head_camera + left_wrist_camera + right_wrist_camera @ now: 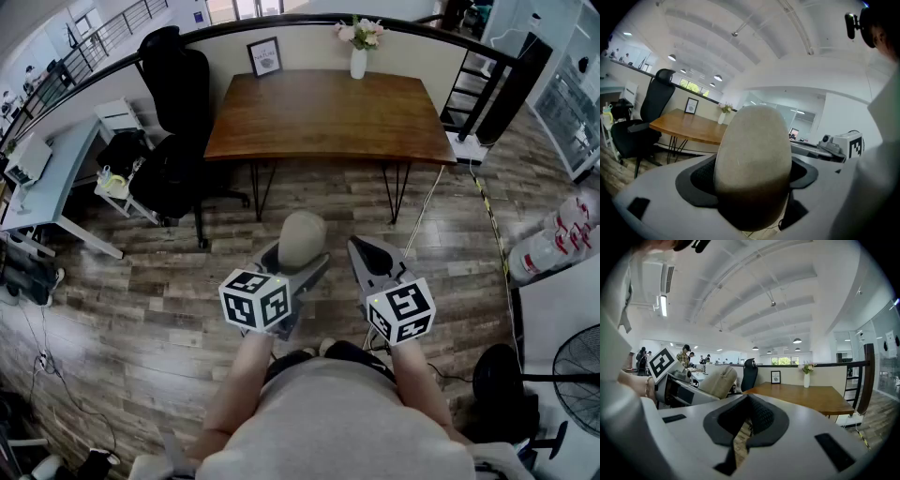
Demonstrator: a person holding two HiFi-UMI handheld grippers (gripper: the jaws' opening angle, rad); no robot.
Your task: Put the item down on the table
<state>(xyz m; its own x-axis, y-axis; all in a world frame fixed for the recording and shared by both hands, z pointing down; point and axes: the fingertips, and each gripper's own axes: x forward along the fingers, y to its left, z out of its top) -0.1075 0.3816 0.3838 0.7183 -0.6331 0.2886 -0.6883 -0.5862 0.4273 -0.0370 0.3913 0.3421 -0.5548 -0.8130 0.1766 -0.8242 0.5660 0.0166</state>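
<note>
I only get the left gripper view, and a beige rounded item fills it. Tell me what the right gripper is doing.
Observer: The right gripper is empty, its jaws together, just to the right of the left gripper.
Operator: Now give me where the item sits relative to the table.
Observer: In the head view the beige item hangs over the wood floor, short of the table.
Operator: Report the landing area.
Observer: The table's near half is bare; the picture frame and the vase stand along its far edge.
</note>
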